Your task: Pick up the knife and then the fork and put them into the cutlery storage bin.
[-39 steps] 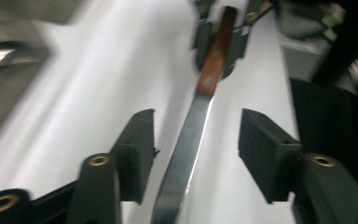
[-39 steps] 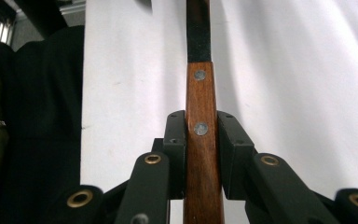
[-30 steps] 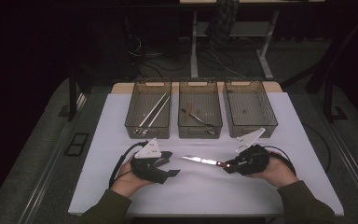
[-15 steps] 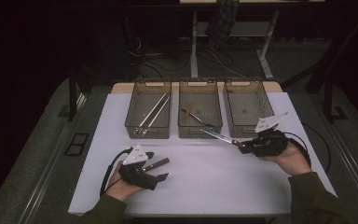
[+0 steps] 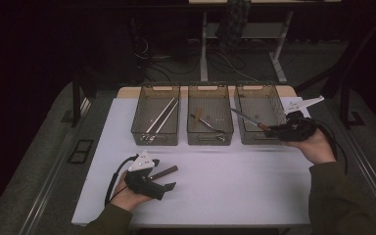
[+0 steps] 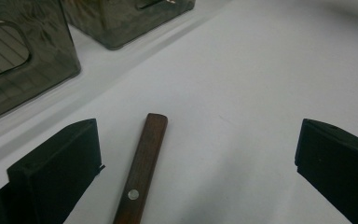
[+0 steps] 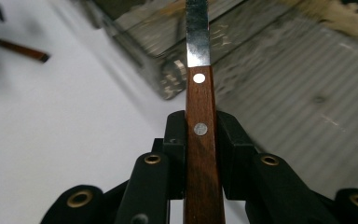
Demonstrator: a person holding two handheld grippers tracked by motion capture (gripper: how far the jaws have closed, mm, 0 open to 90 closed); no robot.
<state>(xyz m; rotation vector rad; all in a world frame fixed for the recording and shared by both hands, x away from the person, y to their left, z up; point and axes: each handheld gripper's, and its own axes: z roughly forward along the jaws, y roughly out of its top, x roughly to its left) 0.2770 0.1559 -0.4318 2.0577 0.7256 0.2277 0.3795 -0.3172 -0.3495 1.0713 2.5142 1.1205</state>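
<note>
A white table [image 5: 235, 196] stands in a dark room, with three smoky clear bins in a row along its far edge and desk legs and cables dim in the gloom behind.

The right gripper [image 5: 274, 131] is clamped on the brown wooden handle of a knife [image 5: 247, 119]; in the right gripper view the jaws press both sides of the riveted handle [image 7: 200, 140] and the steel blade runs up out of the frame, its tip cut off. In the high view the blade reaches out over the right bin [image 5: 259, 117], above its near right corner; whether it touches the rim is hard to make out.

The left gripper [image 5: 169, 179] rests near the table's front left, and its jaws, which have just been opening, now stand wide apart and grip nothing. Between them, touching neither, lies a second wooden-handled utensil [image 6: 142, 168] flat on the white top; its lower end is cut off in the left gripper view.

The left bin [image 5: 155, 120] holds long pale sticks, and the middle bin [image 5: 209, 121] a few small utensils too dim to name.
</note>
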